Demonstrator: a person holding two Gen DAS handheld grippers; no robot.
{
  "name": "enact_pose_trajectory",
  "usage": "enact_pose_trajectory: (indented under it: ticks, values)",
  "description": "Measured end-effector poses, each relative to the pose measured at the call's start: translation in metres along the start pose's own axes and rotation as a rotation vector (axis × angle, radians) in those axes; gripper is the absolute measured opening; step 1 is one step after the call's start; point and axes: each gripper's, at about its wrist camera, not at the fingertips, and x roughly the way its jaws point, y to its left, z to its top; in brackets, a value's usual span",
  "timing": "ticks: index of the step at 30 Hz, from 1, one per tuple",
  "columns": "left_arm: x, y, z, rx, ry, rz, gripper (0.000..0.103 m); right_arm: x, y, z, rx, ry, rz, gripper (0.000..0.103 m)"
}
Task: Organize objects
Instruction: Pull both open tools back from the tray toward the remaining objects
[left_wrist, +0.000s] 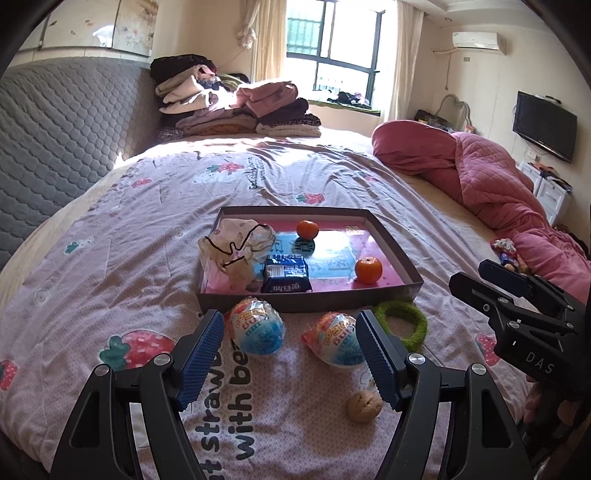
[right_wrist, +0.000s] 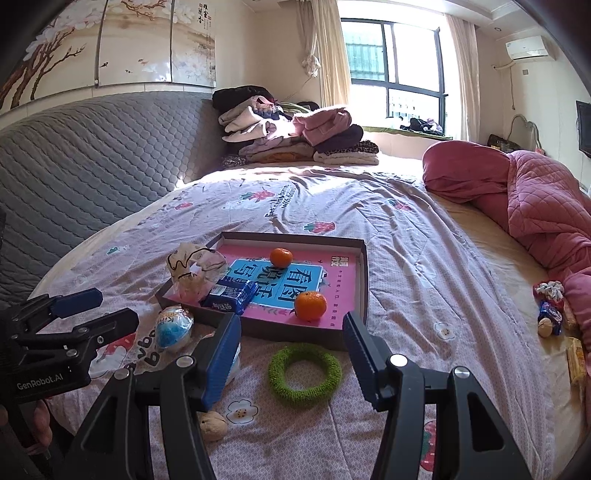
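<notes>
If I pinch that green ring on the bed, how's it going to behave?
The green ring looks fuzzy and soft, so it will probably squash between the pads rather than slip. It lies flat on the bedspread, so it is unlikely to roll. It seems light for its size, though the pictures cannot confirm that.

- We see a lilac bedspread (left_wrist: 147, 229) printed with pink strawberries and dark lettering.
- The tray (right_wrist: 364, 273) has brown walls and a pink-and-blue floor.
- Two tangerines (left_wrist: 368, 270) are orange.
- The ring (right_wrist: 305, 374) is fuzzy green.
- The quilt (left_wrist: 491, 184) is rose pink.
- The headboard (right_wrist: 92, 166) is grey, quilted in scales.
</notes>
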Motion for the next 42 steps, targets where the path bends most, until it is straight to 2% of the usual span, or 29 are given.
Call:
enact_pose_trajectory:
  ticks: [19, 42]
  values:
    - [-0.003, -0.017, -0.020, 0.023, 0.048, -0.037, 0.075, -0.016, 0.001, -0.010, 0.006, 0.019, -0.022, 0.057]
    - [0.011, -0.034, -0.036, 0.057, 0.125, -0.068, 0.075, -0.011, -0.005, -0.019, 0.020, 0.047, -0.012, 0.057]
